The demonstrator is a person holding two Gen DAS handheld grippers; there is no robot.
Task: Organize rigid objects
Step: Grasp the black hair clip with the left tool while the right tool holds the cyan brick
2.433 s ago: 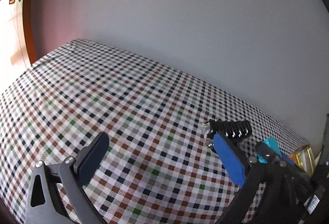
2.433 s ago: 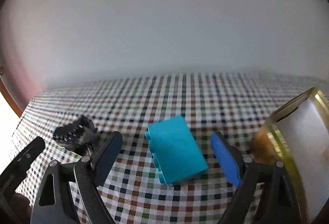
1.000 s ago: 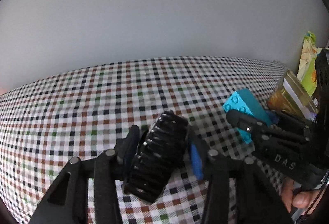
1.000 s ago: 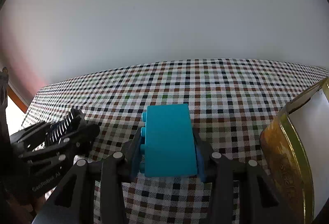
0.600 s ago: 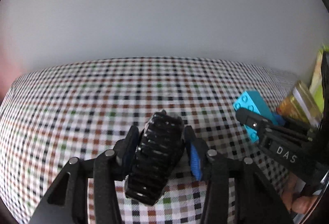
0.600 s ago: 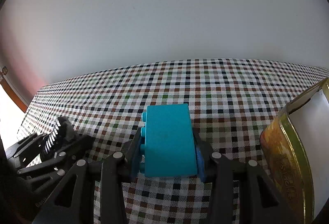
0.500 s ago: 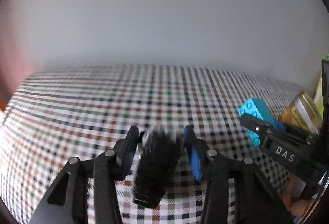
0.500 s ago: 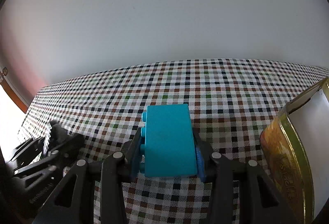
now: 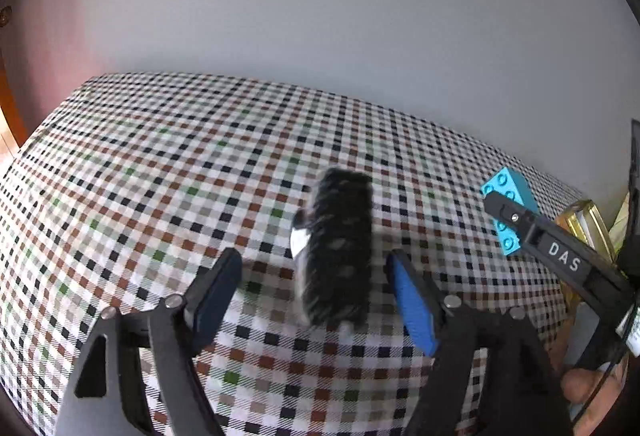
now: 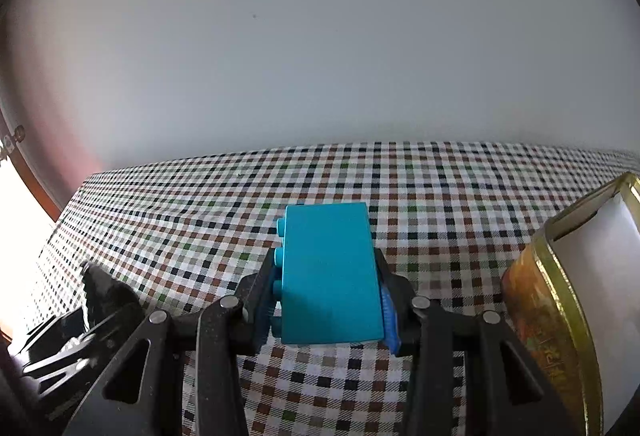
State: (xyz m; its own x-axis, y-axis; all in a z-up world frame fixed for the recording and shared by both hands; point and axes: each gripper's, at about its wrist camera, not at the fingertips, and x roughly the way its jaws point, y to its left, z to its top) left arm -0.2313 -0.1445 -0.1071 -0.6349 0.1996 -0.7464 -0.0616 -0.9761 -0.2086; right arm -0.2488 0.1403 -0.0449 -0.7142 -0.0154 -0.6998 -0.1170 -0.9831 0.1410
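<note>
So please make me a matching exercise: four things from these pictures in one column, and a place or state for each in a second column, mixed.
Things:
1. teal brick
2. black ribbed part
3. gold tin
4. left gripper

States:
a. jaws opening, pads touch nothing
b. clamped in the right gripper
c. blurred, between open jaws
d. at the right edge of the checked cloth

Pairs: 1-b, 2-c, 3-d, 4-a
</note>
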